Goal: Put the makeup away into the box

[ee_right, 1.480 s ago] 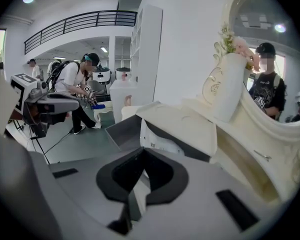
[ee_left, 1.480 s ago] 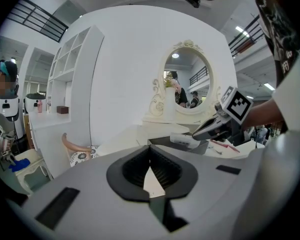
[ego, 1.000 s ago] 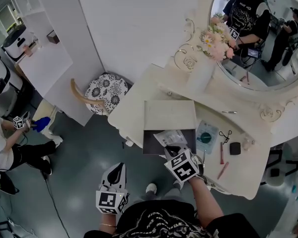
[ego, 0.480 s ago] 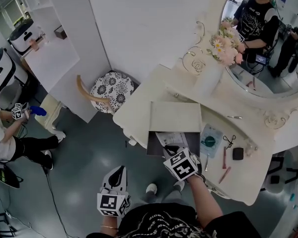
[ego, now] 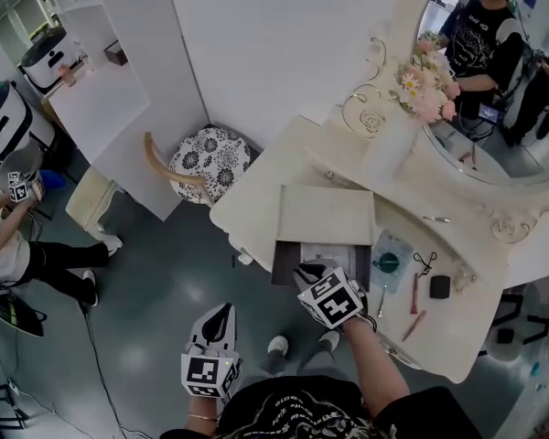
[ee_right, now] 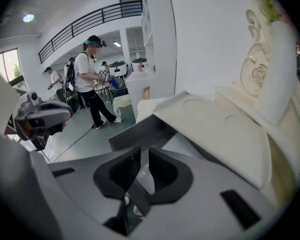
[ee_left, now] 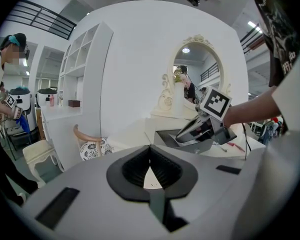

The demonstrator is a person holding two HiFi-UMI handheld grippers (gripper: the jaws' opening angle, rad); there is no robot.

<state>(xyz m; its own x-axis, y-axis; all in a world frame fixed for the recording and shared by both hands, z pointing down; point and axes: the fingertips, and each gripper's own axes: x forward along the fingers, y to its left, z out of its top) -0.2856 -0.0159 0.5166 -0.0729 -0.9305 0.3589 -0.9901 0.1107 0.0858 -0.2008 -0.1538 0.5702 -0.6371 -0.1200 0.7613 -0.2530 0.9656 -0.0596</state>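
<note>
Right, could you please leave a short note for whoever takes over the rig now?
Left gripper: shut, empty, over the floor.
Right gripper: above the open box, jaws just opening, nothing gripped.
Done: a clear packet lies in the box.
Left: teal packet, black compact and pink pencils lie on the table, right of the box.

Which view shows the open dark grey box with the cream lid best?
Head view: it shows the dark grey box whole from above, its cream lid swung back. The left gripper view gives only one side wall; the right gripper view only a cropped near wall and lid.
</note>
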